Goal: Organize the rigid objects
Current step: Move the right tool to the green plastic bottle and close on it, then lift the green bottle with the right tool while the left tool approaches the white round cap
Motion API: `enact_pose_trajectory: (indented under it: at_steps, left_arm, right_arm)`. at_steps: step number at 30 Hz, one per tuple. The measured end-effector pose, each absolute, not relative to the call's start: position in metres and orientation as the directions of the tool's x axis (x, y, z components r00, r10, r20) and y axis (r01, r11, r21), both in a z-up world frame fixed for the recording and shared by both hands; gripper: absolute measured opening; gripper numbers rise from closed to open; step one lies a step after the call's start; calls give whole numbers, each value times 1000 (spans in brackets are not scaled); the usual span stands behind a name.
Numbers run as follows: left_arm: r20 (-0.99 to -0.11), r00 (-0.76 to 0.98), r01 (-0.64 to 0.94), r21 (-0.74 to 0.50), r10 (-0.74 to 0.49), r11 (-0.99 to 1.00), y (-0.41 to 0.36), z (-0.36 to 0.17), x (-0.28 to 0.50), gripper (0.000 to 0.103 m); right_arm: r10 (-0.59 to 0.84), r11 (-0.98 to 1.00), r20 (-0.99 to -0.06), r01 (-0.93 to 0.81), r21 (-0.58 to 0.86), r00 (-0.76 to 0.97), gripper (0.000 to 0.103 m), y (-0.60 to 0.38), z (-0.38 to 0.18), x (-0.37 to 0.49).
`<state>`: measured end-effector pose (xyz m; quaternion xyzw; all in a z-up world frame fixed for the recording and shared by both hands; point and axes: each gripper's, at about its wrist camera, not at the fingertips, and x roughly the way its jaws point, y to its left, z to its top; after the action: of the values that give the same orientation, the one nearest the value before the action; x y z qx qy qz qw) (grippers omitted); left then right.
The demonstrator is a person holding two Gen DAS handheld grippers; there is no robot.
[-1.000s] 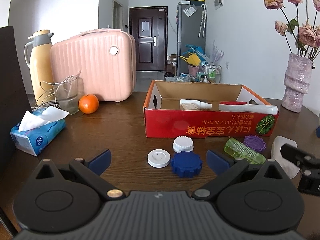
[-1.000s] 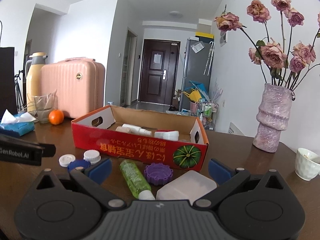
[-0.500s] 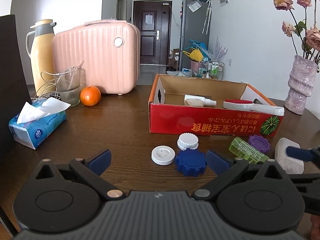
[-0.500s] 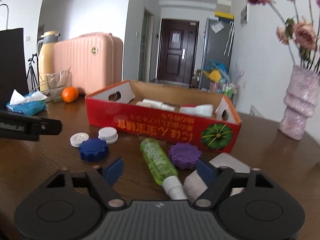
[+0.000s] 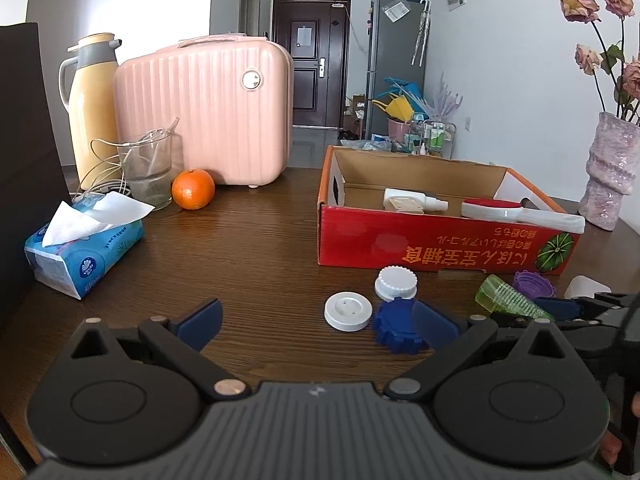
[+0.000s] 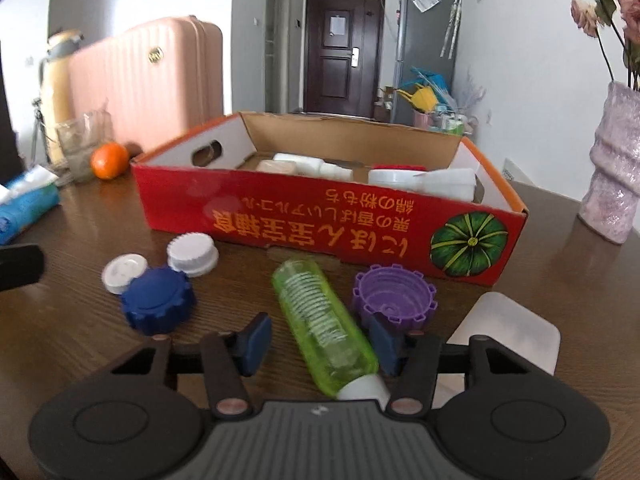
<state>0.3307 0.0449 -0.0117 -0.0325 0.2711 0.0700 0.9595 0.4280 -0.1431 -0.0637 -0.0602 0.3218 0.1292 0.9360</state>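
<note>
A green bottle [image 6: 324,324] with a white cap lies on the table between the open fingers of my right gripper [image 6: 322,344]; the pads stand either side of it, apart from it. A purple cap [image 6: 394,298], a blue cap [image 6: 158,300], two white caps [image 6: 192,254] and a white lid [image 6: 508,338] lie in front of the red cardboard box [image 6: 320,224], which holds white bottles. My left gripper [image 5: 316,318] is open and empty above the table, its right finger over the blue cap [image 5: 394,330]. The green bottle [image 5: 506,298] shows at the right.
A tissue pack [image 5: 80,246], an orange [image 5: 193,189], a glass [image 5: 150,174], a thermos [image 5: 94,104] and a pink case [image 5: 208,108] stand at the left and back. A vase [image 6: 612,164] stands at the right.
My right gripper moved forward and down over the green bottle and its fingers narrowed around it. My left gripper shifted slightly left and lower.
</note>
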Motion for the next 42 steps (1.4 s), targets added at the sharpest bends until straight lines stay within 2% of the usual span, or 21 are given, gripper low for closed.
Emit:
enact_pose_trajectory:
  at_steps: [2,3,4,25,42]
  left_arm:
    - [-525,843,-153,-24,118,988,45,-12,331,103]
    - [-525,843,-154,-25,118,988,46,-12,331,103]
    - [-525,843,-154,-26,118,988,47,-12,331,103]
    - [-522,845,-155,-23,120,988,49,-11,329,103]
    - [-529,840,-151,-13,121,988,47,-13,331,103]
  right_arm:
    - [188,957,-620,-285,-60,762,42,-137,-65,426]
    - [195,954,-624,-295,-60,756,32,-136,-65,426]
    - [211,952,-626,-302,-41,751,31,-137,-66,425]
    - [258,957,-575,-287,43,776,31,-153,-57,410]
    - [247,952,-615,-305,10,749,31,-141,-68,417]
